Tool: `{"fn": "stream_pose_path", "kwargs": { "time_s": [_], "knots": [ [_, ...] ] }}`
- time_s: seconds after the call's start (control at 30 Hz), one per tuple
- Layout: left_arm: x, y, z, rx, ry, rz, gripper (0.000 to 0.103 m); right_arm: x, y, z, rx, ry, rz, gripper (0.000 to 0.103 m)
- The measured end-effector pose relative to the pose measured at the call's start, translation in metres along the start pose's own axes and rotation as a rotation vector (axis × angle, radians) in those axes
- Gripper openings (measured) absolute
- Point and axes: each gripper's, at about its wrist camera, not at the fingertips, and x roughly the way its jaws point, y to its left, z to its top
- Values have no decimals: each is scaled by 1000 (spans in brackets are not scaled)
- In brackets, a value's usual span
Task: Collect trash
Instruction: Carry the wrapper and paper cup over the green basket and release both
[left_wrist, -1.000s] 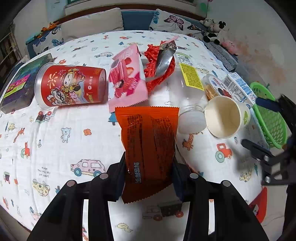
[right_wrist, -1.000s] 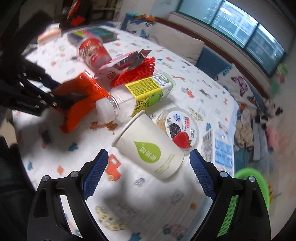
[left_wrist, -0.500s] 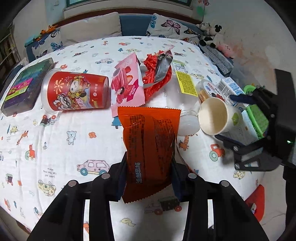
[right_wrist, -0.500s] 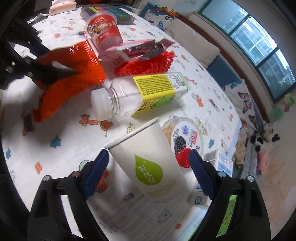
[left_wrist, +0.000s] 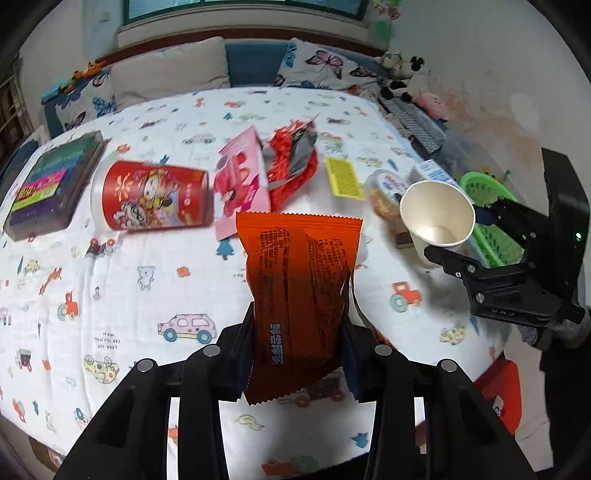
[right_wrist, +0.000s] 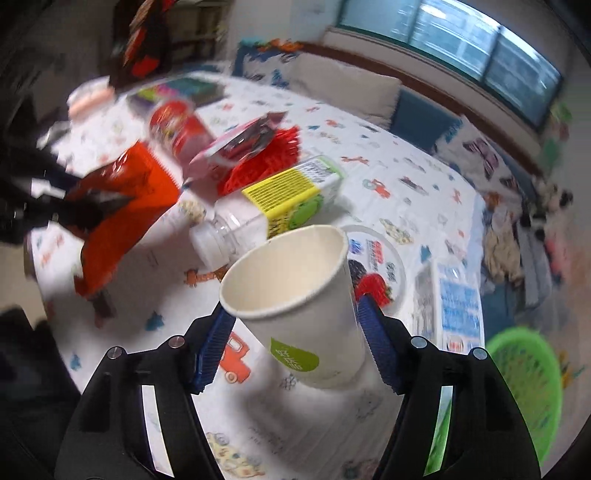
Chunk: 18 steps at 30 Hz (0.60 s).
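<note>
one cartoon-print tablecloth (left_wrist: 122, 280) under litter

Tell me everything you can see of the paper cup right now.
The paper cup is white, plain inside, with a green drop-shaped logo on its wall and a rolled rim. It looks empty and undented. The right claw is shut on it, blue pads pressing opposite sides of its wall, tilting it with the mouth facing up and left in the right wrist view. It appears lifted off the patterned cloth.
</note>
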Motion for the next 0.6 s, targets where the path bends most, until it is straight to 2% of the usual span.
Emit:
{"fn": "stream_pose_path", "kwargs": {
  "time_s": [0.2,0.6],
  "knots": [
    [-14,-11,6,27,-39,-25,39,-27,-22,-12,194,-53,30,68],
    [-23,-40,29,78,-81,-89,39,-80,-77,-53,456,-148,-92,68]
  ]
}}
